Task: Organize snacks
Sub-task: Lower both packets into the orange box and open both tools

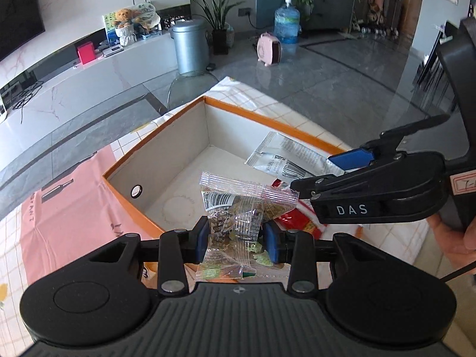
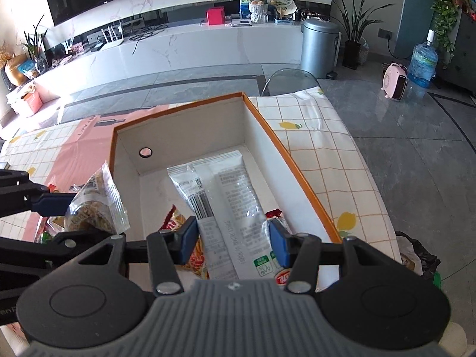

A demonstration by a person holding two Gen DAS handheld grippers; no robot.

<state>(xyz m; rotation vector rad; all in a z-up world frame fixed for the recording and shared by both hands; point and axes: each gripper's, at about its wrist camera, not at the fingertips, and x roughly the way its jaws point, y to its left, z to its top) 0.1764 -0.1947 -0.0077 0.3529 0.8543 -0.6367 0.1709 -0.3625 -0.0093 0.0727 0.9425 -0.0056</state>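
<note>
Plainly hidden: we cannot read the print on either packet, and the red snack bag lies mostly under the grippers.
Left gripper: we see its blue pads clamped on a clear-wrapped snack packet, held over the near edge of the orange-rimmed box.
Right gripper: pads pressed on a long white snack packet, which reaches over the box floor.
Surface: we see a checked lemon-print tablecloth with a pink sheet beside the box.
Room: grey tiled floor, metal bin, water jug.
</note>
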